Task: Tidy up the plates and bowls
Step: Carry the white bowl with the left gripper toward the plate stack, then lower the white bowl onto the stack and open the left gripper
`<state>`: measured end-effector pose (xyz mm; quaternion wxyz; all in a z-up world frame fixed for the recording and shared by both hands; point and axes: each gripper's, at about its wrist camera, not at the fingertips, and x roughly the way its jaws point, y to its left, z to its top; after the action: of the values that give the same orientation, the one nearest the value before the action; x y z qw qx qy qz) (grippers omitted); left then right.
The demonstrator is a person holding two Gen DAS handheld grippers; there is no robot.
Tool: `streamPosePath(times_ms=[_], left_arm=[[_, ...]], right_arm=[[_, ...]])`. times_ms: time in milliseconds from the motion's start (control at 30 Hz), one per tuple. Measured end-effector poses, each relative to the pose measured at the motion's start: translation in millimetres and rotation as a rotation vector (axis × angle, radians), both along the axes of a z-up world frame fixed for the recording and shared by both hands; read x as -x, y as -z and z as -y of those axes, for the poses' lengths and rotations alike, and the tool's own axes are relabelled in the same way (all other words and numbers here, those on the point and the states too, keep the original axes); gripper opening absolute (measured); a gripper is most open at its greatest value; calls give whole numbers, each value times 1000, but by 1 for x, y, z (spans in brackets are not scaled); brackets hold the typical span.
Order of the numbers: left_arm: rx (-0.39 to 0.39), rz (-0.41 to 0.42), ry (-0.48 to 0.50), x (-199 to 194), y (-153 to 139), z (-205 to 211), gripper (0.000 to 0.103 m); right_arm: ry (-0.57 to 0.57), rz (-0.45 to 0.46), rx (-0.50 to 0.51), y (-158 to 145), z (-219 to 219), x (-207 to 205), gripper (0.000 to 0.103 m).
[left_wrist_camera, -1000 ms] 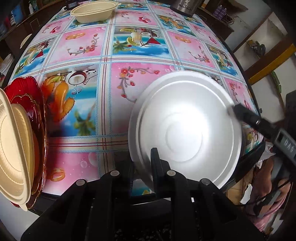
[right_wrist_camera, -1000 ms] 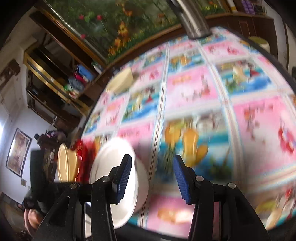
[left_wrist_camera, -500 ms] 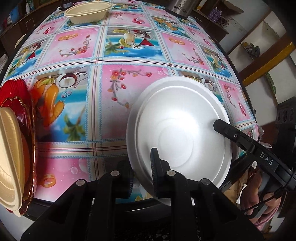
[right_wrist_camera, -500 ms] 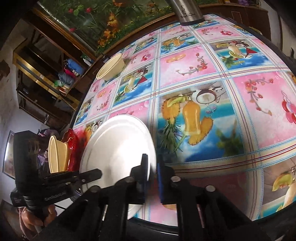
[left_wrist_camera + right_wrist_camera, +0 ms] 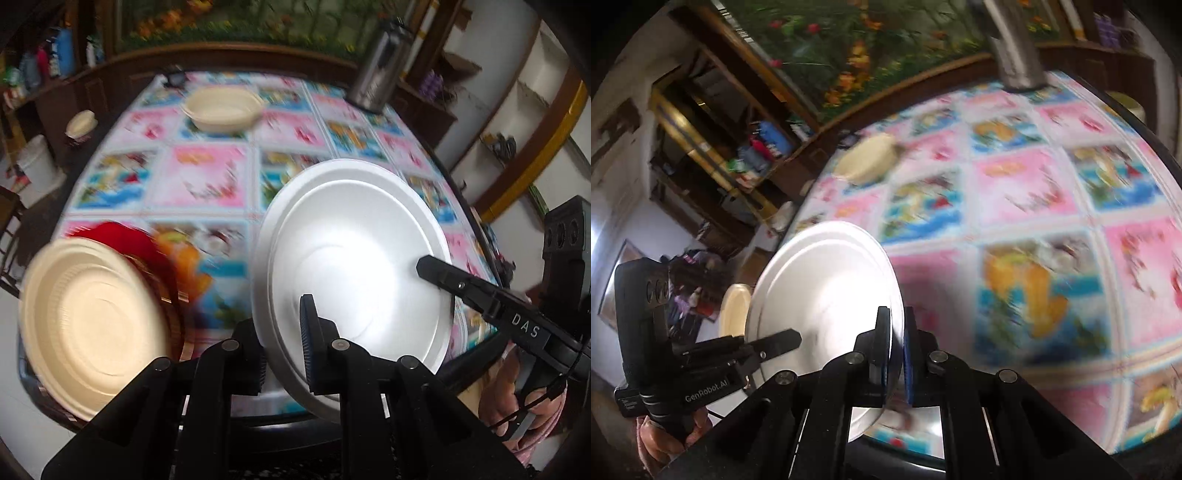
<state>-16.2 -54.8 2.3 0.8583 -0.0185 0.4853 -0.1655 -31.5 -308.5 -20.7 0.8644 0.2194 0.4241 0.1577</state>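
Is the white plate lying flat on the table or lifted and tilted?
Lifted and tilted. The white plate stands steeply on edge, its rim pinched by both the left tongs and the right tongs.

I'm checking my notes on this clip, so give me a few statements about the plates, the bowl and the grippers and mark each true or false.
1. Both grippers are shut on the white plate. True: the left gripper and right gripper each pinch its rim.
2. The cream plate lies on a red dish. True.
3. The cream bowl sits inside the white plate. False: it stands apart, far across the table.
4. The steel flask lies on its side. False: it stands upright.
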Motion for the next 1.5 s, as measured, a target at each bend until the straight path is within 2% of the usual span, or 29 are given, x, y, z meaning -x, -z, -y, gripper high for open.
streamPosePath(times_ms=[167,267,500,633,667,700,733,800,833,1000,1233,1267,1300,1367,1500], left_arm=[[-33,122,-132,10,-34,-63,13],[-61,141,-196,17,-38,-97,13],[-89,65,-299,22,-9,-150,13],[-78,6,-343,15,8,-164,14],[-83,0,-354,14,11,-167,15],[-93,-3,-370,13,13,-172,20],[-97,-5,-386,13,13,-176,24],[-92,4,-414,14,13,-186,40],[-91,15,-430,15,11,-190,42],[-80,54,-452,14,-1,-194,44],[-94,85,-362,-6,-20,-156,44],[-86,83,-345,-9,-22,-149,47],[-76,78,-330,-13,-25,-142,56],[-51,63,-303,-24,-30,-125,62],[-1,3,-279,-62,-39,-96,63]], right_arm=[[-124,86,-21,-30,-61,-16,7],[-194,109,-27,-37,-97,-25,7],[-332,92,6,-28,-177,-43,7],[-362,92,47,-18,-200,-46,8],[-366,90,58,-16,-202,-46,11],[-367,83,68,-13,-205,-47,11],[-364,84,71,-12,-204,-48,11],[-353,99,81,-11,-202,-50,11],[-343,105,81,-12,-198,-51,11],[-284,121,63,-11,-172,-57,16],[-176,75,39,15,-129,-78,20],[-160,73,36,18,-122,-82,20],[-142,76,36,23,-113,-88,20],[-95,102,51,31,-90,-103,22],[-2,163,73,46,-37,-131,27]])
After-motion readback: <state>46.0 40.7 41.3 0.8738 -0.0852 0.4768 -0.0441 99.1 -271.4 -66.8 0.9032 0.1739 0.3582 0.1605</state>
